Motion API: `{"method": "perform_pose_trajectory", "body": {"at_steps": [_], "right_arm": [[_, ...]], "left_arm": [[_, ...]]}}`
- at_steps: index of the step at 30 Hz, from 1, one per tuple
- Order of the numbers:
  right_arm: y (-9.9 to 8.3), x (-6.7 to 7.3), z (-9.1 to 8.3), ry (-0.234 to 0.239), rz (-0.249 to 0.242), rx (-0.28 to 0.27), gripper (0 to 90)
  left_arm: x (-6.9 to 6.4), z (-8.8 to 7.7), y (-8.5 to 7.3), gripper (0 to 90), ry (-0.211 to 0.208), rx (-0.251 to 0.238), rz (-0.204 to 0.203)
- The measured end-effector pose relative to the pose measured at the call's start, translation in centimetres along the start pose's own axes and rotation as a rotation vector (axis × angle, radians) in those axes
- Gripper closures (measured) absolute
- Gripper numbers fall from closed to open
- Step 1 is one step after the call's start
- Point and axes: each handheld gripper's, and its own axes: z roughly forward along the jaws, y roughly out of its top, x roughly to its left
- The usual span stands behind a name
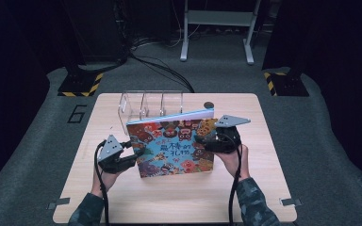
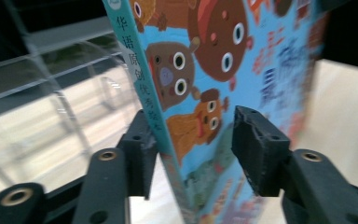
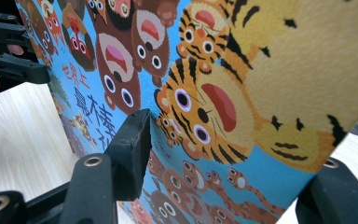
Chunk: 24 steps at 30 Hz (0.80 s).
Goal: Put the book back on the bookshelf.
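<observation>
I've got the blue picture book with cartoon animals [image 1: 176,147] standing upright mid-table, before the clear acrylic rack [image 1: 143,107]. My left gripper [image 2: 193,140] straddles its spine, pads apparently not pressing; my right gripper [image 3: 223,154] grips the opposite edge.

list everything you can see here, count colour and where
picture book: one, blue cover with cartoon animals, held upright mid-table between both grippers
clear rack: one, transparent with dividers, behind the book
table: one, light wood
round hole: one, dark, far edge of table
metal stand: one, grey, on the floor beyond
left gripper: one, black, astride the book's spine edge
right gripper: one, black, at the book's other edge
hands: two, patterned sleeves
</observation>
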Motion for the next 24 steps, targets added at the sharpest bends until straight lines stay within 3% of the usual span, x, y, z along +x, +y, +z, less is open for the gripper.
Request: {"method": "perform_pose_trajectory", "body": {"at_steps": [3,9,12,15,16,24], "right_arm": [[-0.1,-0.1,-0.1,0.015,-0.003,0.001,43.2],[-0.2,-0.3,-0.2,0.026,0.002,-0.004,43.7],[-0.2,-0.4,-0.2,0.027,-0.001,-0.006,43.8],[-0.2,-0.4,-0.1,0.010,0.001,-0.010,42.5],[-0.1,-0.3,-0.1,0.001,-0.001,-0.007,41.3],[0.4,-0.7,0.2,0.008,0.001,0.012,39.1]], "left_arm": [[0.5,-0.1,0.3,46.0,-0.062,-0.007,-0.039],[0.7,-0.2,0.7,43.9,-0.094,0.004,-0.032],[0.6,0.0,1.0,46.0,-0.070,0.003,-0.025],[0.3,0.0,1.2,52.9,0.000,0.013,0.008],[0.3,0.0,1.2,56.7,0.001,0.009,0.009],[-0.5,-0.3,0.9,57.3,0.030,-0.024,0.037]]}}
